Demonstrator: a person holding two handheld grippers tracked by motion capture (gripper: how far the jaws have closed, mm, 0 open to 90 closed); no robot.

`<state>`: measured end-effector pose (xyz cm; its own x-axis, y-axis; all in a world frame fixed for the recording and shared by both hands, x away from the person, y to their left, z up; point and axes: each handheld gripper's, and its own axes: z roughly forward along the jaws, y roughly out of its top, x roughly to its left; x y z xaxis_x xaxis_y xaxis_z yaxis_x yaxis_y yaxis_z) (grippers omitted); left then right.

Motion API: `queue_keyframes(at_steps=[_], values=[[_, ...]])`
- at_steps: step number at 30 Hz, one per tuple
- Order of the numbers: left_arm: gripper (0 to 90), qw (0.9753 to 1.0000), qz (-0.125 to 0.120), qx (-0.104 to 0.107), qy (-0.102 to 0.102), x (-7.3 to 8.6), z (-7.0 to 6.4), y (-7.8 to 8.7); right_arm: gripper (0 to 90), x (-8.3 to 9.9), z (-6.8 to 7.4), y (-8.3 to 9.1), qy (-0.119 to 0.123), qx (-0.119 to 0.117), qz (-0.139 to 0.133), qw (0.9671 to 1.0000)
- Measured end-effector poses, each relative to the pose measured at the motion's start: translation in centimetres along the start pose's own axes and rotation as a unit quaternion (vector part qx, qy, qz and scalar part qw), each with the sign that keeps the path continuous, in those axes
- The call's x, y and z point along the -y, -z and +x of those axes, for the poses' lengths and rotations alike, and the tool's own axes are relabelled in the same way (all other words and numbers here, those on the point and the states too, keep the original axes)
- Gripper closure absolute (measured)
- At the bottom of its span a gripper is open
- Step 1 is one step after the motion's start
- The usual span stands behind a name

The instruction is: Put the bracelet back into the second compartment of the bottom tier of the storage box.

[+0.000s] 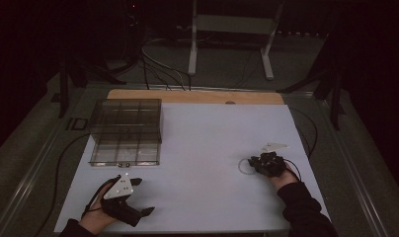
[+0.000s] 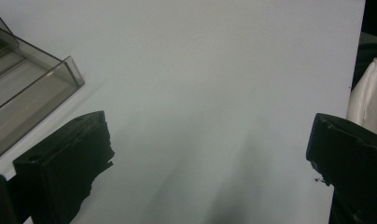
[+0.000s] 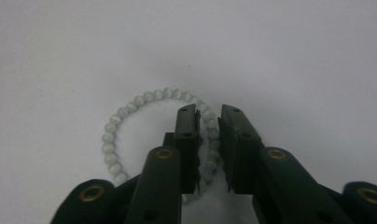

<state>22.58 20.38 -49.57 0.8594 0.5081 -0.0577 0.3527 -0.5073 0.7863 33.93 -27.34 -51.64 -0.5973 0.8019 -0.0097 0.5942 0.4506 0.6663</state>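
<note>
A bracelet [image 3: 130, 103] of pale grey-white beads lies flat on the white table [image 1: 207, 148] at the right. My right gripper [image 3: 209, 114] points down at it, its jaws only a narrow gap apart with the ring's right arc of beads between them. From above, the bracelet [image 1: 240, 168] pokes out to the left of the right gripper [image 1: 253, 163]. Near the table's front left, my left gripper [image 1: 143, 196] is held wide open over bare table. Nothing lies between the jaws of the left gripper [image 2: 210, 144].
A clear plastic box [image 1: 126, 131] with several compartments stands at the back left of the table; its corner [image 2: 32, 93] is close to my left gripper. A wooden strip [image 1: 195, 96] runs along the far edge. Cables trail off both sides.
</note>
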Motion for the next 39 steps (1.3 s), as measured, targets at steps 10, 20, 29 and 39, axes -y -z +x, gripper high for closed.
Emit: queue_keyframes(at_steps=[10, 20, 29, 39], values=[[0.2, 1.0, 0.001, -0.001, -0.001, 0.0, 0.0, 0.0, 87.3, -0.2, -0.3, 0.0, -0.022, 0.001, 0.003, 0.9998], [0.2, 1.0, -0.001, -0.002, 0.001, 0.0, 0.0, 0.1, 87.6, -0.8, -0.2, 0.9, -0.03, 0.001, -0.01, 0.9995], [0.2, 1.0, 0.0, -0.002, -0.003, 0.0, 0.0, 0.0, 87.6, -1.3, 0.2, 2.3, -0.035, -0.014, -0.021, 0.9991], [0.2, 1.0, 0.002, 0.0, -0.004, 0.0, -0.1, 0.0, 87.7, -2.3, 1.1, 4.0, -0.039, -0.043, -0.038, 0.9976]])
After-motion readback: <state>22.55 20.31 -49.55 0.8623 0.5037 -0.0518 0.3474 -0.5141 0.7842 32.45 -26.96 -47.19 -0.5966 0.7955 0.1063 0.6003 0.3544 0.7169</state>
